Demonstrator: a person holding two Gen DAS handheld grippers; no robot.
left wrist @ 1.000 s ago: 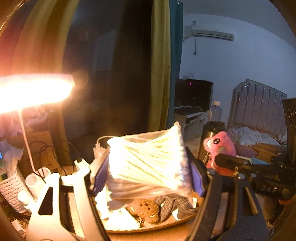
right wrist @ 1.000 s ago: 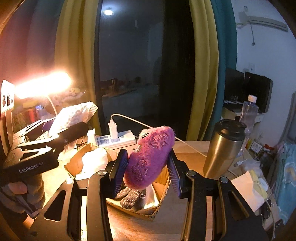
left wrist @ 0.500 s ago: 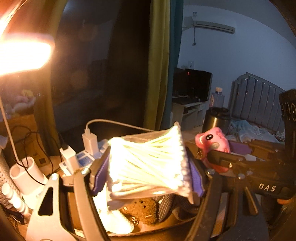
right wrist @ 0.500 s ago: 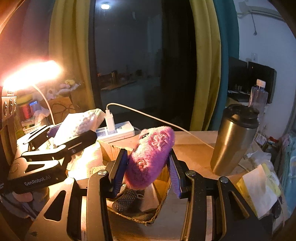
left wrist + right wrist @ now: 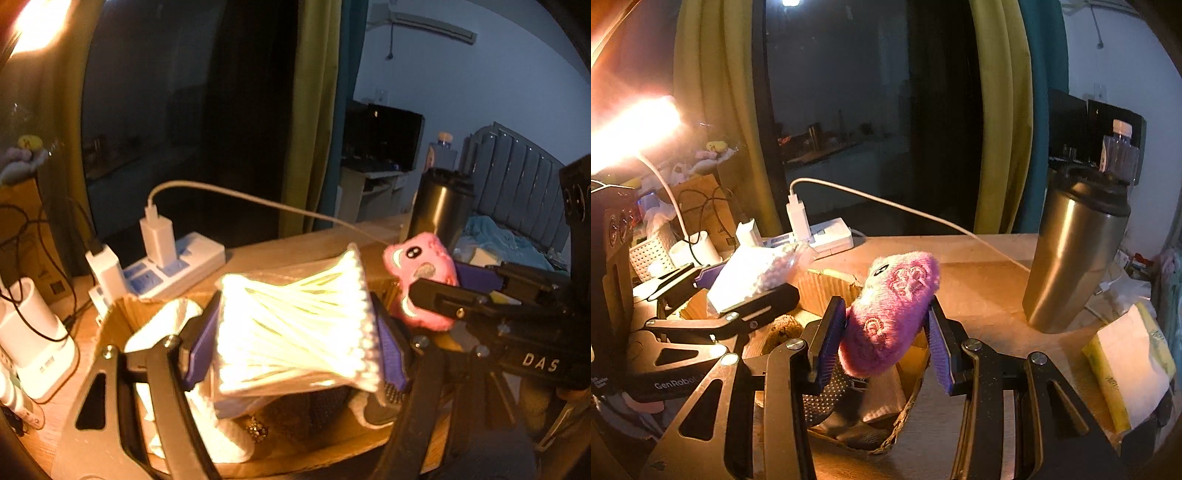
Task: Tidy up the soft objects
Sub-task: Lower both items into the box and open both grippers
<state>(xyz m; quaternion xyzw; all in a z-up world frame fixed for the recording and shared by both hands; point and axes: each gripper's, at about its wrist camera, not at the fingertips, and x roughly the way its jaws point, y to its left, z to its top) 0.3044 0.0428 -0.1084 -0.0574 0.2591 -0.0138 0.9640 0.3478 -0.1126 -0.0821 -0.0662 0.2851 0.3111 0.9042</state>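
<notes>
The left gripper point(image 5: 295, 332) is closed part-way, its two purple pads pinching one clear bag of cotton swabs point(image 5: 295, 325) by its sides, the bag lifted above the cardboard box point(image 5: 122, 314) that sits just below and ahead of the fingers. The right gripper point(image 5: 886, 332) is likewise pressed in on one pink plush toy point(image 5: 890, 314), squeezed between both pads and tilted, its upper end leaning forward and to the right; it hangs over the near right corner of the same box point(image 5: 827, 284). From the left wrist view the plush point(image 5: 421, 284) shows just right of the bag, with the right gripper's black finger crossing in front of it. Inside the box, under the two grippers, lie a dotted dark sock point(image 5: 827, 398), a brown fuzzy lump point(image 5: 783, 328) and white cloth point(image 5: 162, 325); how many pieces exactly cannot be told. Ahead of the grippers on the table point(image 5: 979, 288) stand one steel tumbler point(image 5: 1071, 258) to the right and one white power strip point(image 5: 177, 269) with two chargers plugged in; one tissue pack point(image 5: 1126, 362) lies far right
</notes>
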